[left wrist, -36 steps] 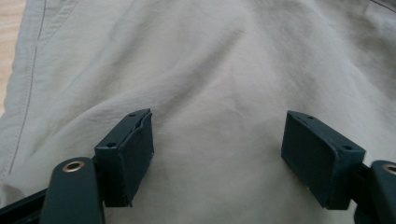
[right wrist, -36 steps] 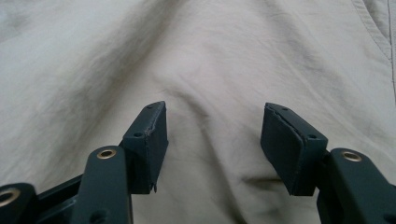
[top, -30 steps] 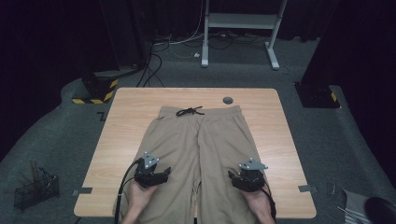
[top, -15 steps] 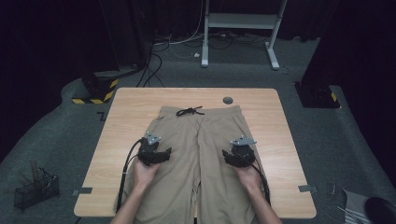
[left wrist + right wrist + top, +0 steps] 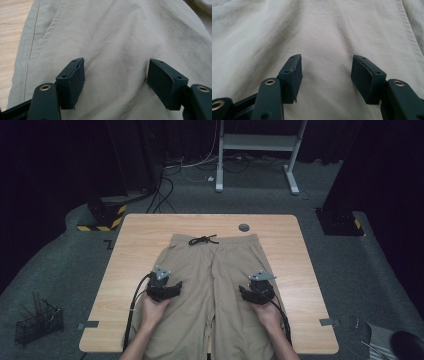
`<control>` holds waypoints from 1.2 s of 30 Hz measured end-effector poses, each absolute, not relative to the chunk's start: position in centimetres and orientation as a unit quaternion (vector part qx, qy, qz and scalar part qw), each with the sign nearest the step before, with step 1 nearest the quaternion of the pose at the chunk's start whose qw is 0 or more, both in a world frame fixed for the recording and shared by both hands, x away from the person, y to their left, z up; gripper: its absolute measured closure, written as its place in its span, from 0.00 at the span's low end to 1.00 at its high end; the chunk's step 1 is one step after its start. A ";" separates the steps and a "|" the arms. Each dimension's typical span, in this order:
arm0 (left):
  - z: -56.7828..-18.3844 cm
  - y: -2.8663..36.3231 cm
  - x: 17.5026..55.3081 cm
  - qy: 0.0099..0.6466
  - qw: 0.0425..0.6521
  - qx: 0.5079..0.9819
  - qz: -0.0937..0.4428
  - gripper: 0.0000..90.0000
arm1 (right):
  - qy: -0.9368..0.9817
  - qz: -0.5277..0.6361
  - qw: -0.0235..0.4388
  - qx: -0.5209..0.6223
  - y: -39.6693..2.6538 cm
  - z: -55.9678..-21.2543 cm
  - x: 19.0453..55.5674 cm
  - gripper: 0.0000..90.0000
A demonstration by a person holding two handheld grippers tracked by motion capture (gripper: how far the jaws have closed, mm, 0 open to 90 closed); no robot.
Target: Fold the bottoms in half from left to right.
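A: The khaki shorts (image 5: 212,285) are laid flat on the table (image 5: 135,250), waistband far.

B: The left gripper (image 5: 167,290) and right gripper (image 5: 252,292) are held over the legs, jaws spread, nothing pinched.

No lettering, label, brand or number can be read anywhere in these views. The one sign-like marking is a band of yellow-and-black hazard stripes (image 5: 101,220) on a dark base on the floor beyond the table's far-left corner.
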State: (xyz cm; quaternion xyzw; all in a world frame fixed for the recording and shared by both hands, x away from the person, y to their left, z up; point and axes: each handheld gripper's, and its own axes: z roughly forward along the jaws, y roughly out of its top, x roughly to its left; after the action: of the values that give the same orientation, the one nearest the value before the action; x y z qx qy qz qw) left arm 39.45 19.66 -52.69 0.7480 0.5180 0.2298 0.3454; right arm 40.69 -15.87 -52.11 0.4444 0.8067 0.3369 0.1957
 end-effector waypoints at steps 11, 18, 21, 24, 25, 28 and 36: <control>-52.7 19.5 35.1 0.515 0.347 0.751 0.224 0.33 | 0.810 0.341 0.194 0.436 -16.8 -52.2 35.8 0.47; -52.7 19.2 33.3 0.510 0.353 0.753 0.218 0.31 | 0.818 0.335 0.184 0.429 -16.9 -52.0 34.3 0.47; -52.5 19.3 33.7 0.505 0.349 0.762 0.207 0.32 | 0.824 0.329 0.177 0.426 -16.8 -51.8 34.6 0.47; -51.5 19.8 34.9 0.509 0.360 0.760 0.186 0.33 | 0.819 0.345 0.186 0.419 -16.4 -51.1 35.9 0.48; -51.0 19.9 35.3 0.508 0.363 0.757 0.191 0.33 | 0.817 0.349 0.189 0.418 -16.2 -50.9 36.4 0.48; -49.6 20.1 36.8 0.505 0.367 0.755 0.200 0.33 | 0.815 0.354 0.194 0.415 -16.0 -50.7 37.3 0.47; -48.7 21.6 42.3 0.520 0.349 0.750 0.214 0.37 | 0.815 0.347 0.195 0.421 -15.9 -52.0 39.4 0.47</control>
State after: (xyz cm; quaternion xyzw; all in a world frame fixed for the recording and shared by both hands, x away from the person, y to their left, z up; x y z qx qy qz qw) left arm 42.28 21.65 -48.68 0.7496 0.5202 0.2138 0.3489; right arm 39.44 -15.93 -52.01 0.4213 0.8149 0.3470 0.1950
